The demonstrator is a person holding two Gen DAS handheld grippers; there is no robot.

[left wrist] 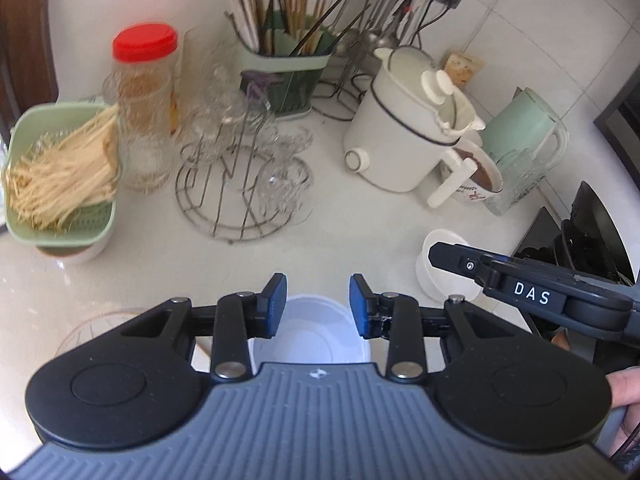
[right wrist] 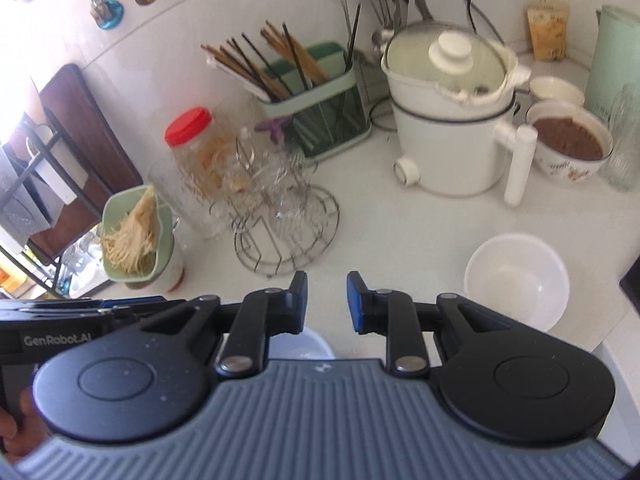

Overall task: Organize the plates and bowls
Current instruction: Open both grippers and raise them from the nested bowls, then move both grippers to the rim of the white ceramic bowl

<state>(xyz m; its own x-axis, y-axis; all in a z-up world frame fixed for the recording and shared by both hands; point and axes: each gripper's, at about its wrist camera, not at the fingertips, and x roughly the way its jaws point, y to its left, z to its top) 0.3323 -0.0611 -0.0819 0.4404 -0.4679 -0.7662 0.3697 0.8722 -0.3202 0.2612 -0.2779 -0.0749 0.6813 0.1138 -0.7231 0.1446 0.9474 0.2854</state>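
Observation:
A white bowl sits on the counter right under my left gripper. That gripper hovers above it, open, with nothing between its blue pads. A second white bowl stands to the right on the counter, also visible as the white bowl in the left wrist view. My right gripper has its jaws a little apart and holds nothing. Below it shows the edge of the pale bowl. In the left wrist view the right gripper reaches in from the right, in front of the second bowl.
On the white counter behind stand a wire rack with glasses, a red-lidded jar, a green basket of noodles, a chopstick holder, a white electric pot, a bowl of brown food and a green kettle. A dark stove lies at the right.

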